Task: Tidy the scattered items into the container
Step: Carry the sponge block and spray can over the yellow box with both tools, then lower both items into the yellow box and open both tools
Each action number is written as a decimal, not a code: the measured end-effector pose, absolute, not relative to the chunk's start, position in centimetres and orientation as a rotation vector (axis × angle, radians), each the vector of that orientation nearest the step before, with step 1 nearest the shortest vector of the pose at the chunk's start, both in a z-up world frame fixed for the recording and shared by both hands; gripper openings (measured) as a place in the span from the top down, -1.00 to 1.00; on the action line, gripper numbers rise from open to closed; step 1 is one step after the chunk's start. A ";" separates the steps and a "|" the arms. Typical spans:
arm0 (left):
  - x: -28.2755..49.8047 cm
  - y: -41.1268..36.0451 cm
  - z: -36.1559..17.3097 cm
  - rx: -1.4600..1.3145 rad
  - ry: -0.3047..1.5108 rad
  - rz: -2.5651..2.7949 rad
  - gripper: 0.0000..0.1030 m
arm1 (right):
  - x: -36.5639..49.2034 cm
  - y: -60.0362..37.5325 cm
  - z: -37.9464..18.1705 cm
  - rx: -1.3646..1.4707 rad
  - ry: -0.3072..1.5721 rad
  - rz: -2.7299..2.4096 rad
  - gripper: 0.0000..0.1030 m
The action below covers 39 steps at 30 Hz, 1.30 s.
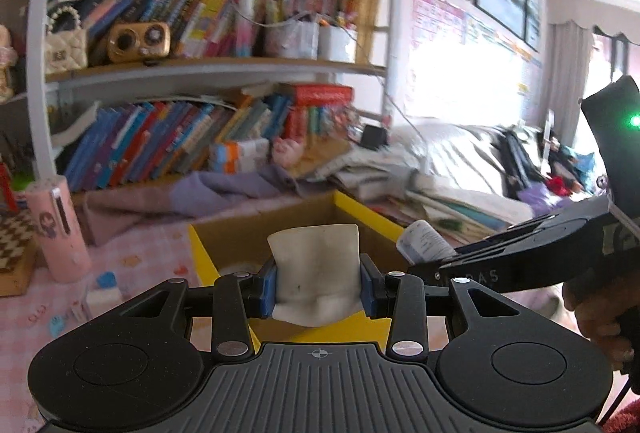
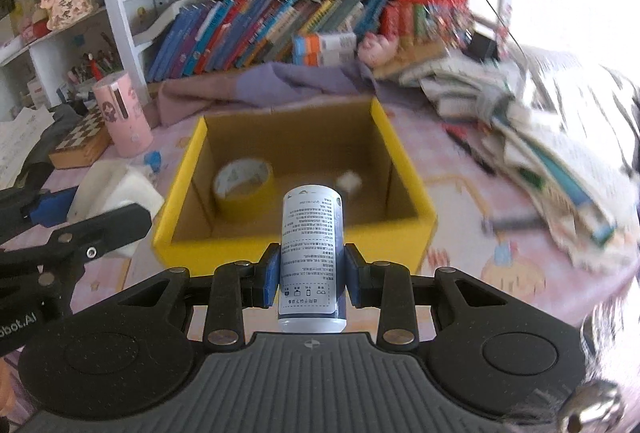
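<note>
While the left gripper (image 1: 318, 289) was clamped on a white pad (image 1: 316, 269), the yellow box (image 1: 360, 211) lay beyond it at 12 o'clock. The right gripper (image 2: 311, 279) was clamped on a labelled bottle (image 2: 310, 253), the box (image 2: 404, 161) ahead at 12 o'clock, holding a tape roll (image 2: 243, 185).

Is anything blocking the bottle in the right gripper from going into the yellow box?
Nothing visible does. The bottle in the right gripper faces the open box; only a tape roll sits inside, left.
</note>
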State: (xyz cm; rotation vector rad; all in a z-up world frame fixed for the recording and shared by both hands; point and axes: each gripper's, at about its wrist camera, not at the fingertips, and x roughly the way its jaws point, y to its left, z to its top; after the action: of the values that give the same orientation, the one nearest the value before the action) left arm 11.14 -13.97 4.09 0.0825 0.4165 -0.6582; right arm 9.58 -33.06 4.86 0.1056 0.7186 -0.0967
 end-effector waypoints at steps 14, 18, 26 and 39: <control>16.1 -18.1 2.8 0.048 0.457 -0.456 0.27 | 20.0 -35.2 4.6 -0.050 0.751 0.145 0.41; 17.0 -19.1 1.8 0.052 0.499 -0.416 0.27 | 21.7 -35.4 3.1 -0.075 0.791 0.200 0.41; 18.2 -20.9 0.0 0.108 0.590 -0.370 0.27 | 23.4 -36.4 -0.2 -0.081 0.870 0.264 0.41; 19.0 -22.2 -2.7 0.162 0.752 -0.379 0.27 | 23.8 -37.7 -4.5 0.052 1.043 0.281 0.41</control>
State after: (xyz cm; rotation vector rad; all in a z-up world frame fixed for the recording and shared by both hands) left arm 19.01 -22.15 -2.69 0.1624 0.7517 -0.3792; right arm 23.79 -37.72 -4.52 0.0519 1.0431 0.2813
